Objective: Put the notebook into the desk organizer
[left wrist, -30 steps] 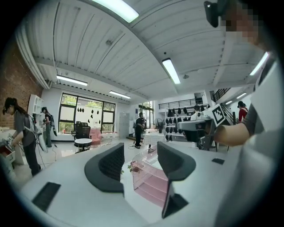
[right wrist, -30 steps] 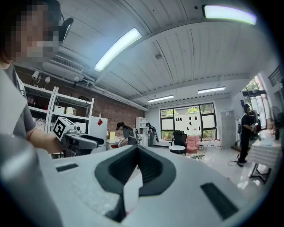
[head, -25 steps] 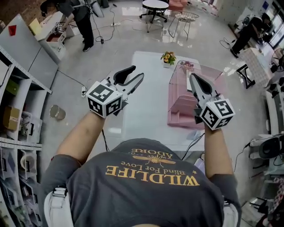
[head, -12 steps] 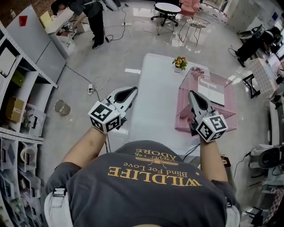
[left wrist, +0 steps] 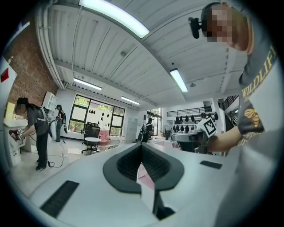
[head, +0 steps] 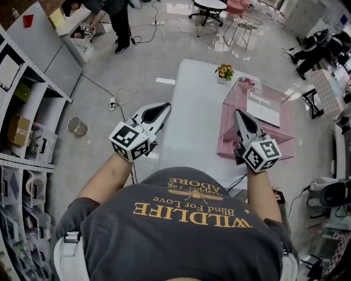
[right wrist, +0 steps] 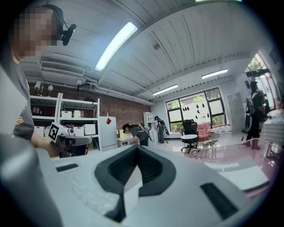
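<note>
The white notebook (head: 264,108) lies inside the clear pink desk organizer (head: 236,144) on the right side of the white table (head: 192,121). My right gripper (head: 239,115) hovers over the organizer's near left corner, shut and holding nothing. My left gripper (head: 163,107) hangs at the table's left edge, also shut and holding nothing. In the right gripper view the jaws meet at the tip (right wrist: 137,148), with the organizer (right wrist: 262,150) and notebook (right wrist: 243,176) to their right. The left gripper (left wrist: 142,145) points across the room in the left gripper view, tips together.
A small flower pot (head: 224,71) stands at the table's far end and another small plant (head: 245,84) behind the organizer. Grey shelving (head: 27,110) lines the left, with a bin (head: 77,127) and cables on the floor. A person (head: 115,16) works at the back.
The left gripper's jaws have gone from open to shut. Both grippers have drawn back toward my body, the right one from above the organizer to its near corner.
</note>
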A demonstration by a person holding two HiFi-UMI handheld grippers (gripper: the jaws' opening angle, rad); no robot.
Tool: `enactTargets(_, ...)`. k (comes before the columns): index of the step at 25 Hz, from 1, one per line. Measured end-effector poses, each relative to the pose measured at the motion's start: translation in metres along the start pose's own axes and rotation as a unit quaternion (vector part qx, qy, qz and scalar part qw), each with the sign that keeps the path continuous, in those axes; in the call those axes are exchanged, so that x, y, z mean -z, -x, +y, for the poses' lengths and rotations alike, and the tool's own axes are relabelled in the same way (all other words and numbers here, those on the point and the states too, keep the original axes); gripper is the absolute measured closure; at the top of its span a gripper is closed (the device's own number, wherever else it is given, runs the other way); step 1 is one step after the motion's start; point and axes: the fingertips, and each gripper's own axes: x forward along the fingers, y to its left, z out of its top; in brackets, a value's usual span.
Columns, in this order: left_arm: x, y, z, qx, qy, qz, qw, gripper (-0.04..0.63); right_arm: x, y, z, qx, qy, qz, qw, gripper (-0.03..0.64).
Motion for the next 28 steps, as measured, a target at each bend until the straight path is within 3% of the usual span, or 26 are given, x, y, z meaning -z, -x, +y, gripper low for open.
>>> enactTargets(28, -0.0045, 0.0019, -0.0062, 0.006, -0.004, -0.005, 1.0000, 0.597, -0.0104, 0.0030, 0.0030, -0.001, 0.027, 0.004, 1.000, 0.618)
